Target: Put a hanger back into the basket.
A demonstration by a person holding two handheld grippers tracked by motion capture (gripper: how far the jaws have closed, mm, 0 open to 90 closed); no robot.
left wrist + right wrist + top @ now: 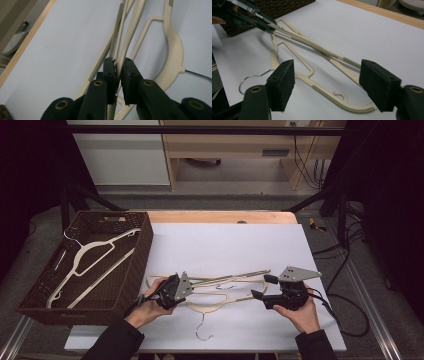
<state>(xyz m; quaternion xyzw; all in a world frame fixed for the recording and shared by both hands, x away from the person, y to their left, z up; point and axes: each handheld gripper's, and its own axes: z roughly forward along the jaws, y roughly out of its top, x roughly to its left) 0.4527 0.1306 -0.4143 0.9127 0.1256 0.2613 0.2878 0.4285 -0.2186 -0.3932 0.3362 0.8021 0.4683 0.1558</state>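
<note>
A person sits at a desk (240,245) with a white top and holds a claw in each hand.

The left claw (186,287) is pinching the thin bars of some cream hangers (220,287). In the left gripper view, its two black jaws are pressed tight on one bar of the hangers (130,27), with more bars just beside it. The hangers lie in a small pile on the white top, between the two hands. One hanger's metal hook (202,330) points toward the person.

The right claw (263,287) is spread wide. Nothing sits between its jaws. It is near the other end of the pile, and the pads do not touch the hangers. In the right gripper view, the hangers (312,75) lie flat on the desk under the open jaws, and the left claw (270,26) grips their far end.

A brown woven basket (132,265) sits at the left side of the desk. Two more cream hangers (90,257) lie inside it.
</note>
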